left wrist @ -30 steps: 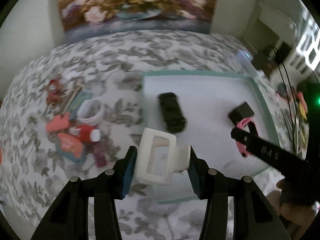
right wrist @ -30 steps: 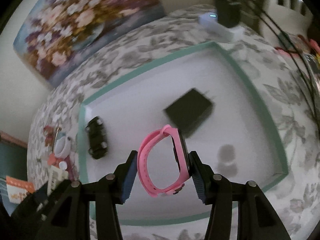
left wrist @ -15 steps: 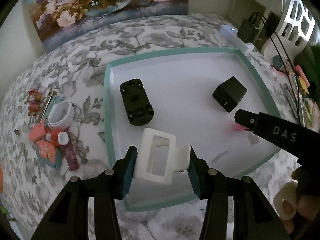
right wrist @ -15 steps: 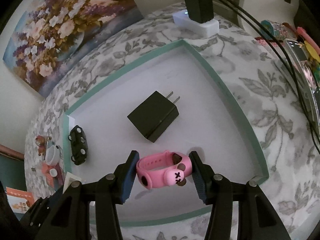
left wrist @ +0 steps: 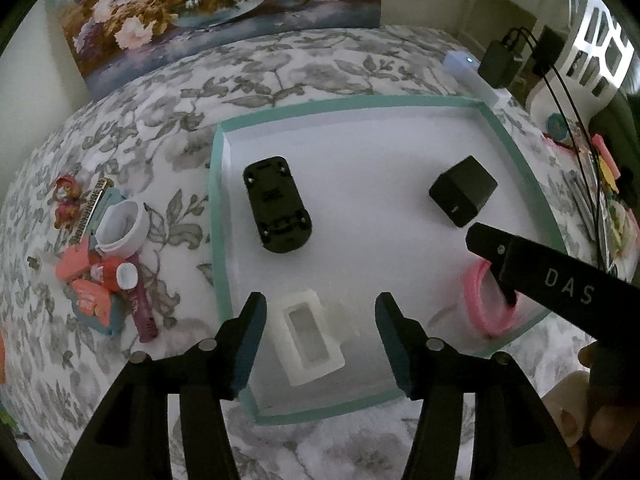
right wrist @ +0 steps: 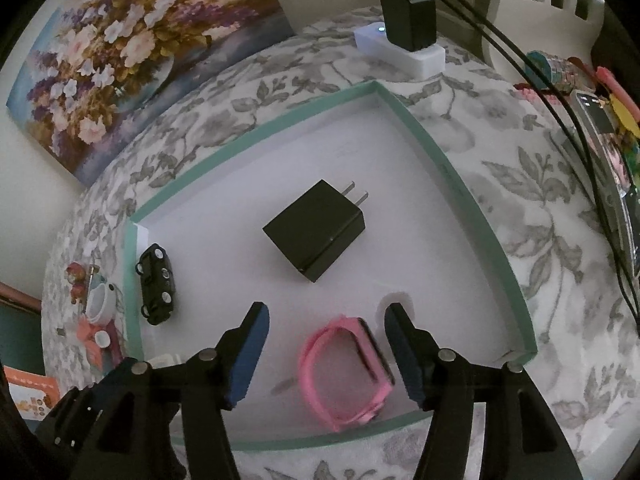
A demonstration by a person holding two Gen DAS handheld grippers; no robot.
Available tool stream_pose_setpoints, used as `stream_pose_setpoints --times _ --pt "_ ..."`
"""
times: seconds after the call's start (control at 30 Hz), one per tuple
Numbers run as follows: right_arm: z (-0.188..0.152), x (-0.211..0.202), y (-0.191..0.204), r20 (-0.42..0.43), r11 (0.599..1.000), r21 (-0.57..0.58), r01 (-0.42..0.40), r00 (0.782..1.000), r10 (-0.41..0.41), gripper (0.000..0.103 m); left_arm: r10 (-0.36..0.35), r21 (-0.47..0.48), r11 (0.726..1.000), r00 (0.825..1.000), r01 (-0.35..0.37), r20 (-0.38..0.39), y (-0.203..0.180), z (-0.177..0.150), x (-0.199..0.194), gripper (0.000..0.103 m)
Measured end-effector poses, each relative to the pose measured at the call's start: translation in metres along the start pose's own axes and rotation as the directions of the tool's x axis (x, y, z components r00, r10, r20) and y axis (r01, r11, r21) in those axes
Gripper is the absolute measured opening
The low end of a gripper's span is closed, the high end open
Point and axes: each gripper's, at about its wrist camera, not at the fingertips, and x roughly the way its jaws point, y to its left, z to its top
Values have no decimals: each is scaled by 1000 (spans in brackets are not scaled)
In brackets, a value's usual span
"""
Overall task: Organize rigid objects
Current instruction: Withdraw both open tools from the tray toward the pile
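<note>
Teal card forms the rim of the shallow white-floored tray [left wrist: 218,216] lying on the grey floral bedspread [left wrist: 168,128], and 4 rigid things now lie inside it. The left claw [left wrist: 320,334] stands released, its jaws having just been opening; the white rectangular plastic frame [left wrist: 308,338] lies flat on the tray floor between the blue pads, touched by neither. The right claw [right wrist: 326,354] is likewise let go, its jaws also having just opened, with the pink rubber child's watch [right wrist: 346,372] resting on its side between them, clear of both pads.

Ahead of the left claw lies the black toy car [left wrist: 277,204]; ahead of the right claw sits the black square wall charger [right wrist: 316,230], prongs pointing away. Each piece has its own patch of floor, apparently so nothing stacks or knocks together.

Far to the left claw's left, outside the tray, a heap of small red, orange and white oddments [left wrist: 100,264] waits on the bedspread, probably next to be sorted.
</note>
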Motion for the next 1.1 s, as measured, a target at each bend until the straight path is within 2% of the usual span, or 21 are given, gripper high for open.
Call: stream_pose_setpoints --times 0.07,0.3,0.37,0.53,0.57,0.6,0.63,0.67,0.97,1.1 --pt "0 0 0 4 1000 -2 5 1000 -5 75 4 -21 1000 1000 -4 6 5 1 -2 64" --pt "0 0 3 7 1000 -16 22 1000 -21 82 43 -109 993 999 -41 17 32 5 -8 64" --pt "0 0 4 8 999 -25 26 1000 -26 88 64 -130 990 998 -61 21 40 6 -9 65" --pt "0 0 7 14 998 -43 43 999 -42 89 74 -200 977 997 -70 15 61 6 -10 66" --pt "0 0 8 15 998 -47 48 999 -47 90 77 -214 974 997 -73 11 66 6 -10 70" --pt "0 0 10 17 997 -51 51 999 -50 90 82 -225 971 997 -78 8 70 5 -9 86" --pt "-1 0 11 18 997 -54 52 999 -51 98 89 -239 967 996 -84 9 75 5 -9 95" --pt "0 -1 12 20 997 -57 52 999 -51 103 98 -249 964 995 -92 12 78 5 -9 95" --pt "-2 -4 26 41 994 -96 56 998 -52 103 177 -303 940 984 -160 29 112 3 -14 98" --pt "-3 -8 33 56 994 -103 45 998 -40 103 207 -337 925 976 -176 59 132 4 -24 98"
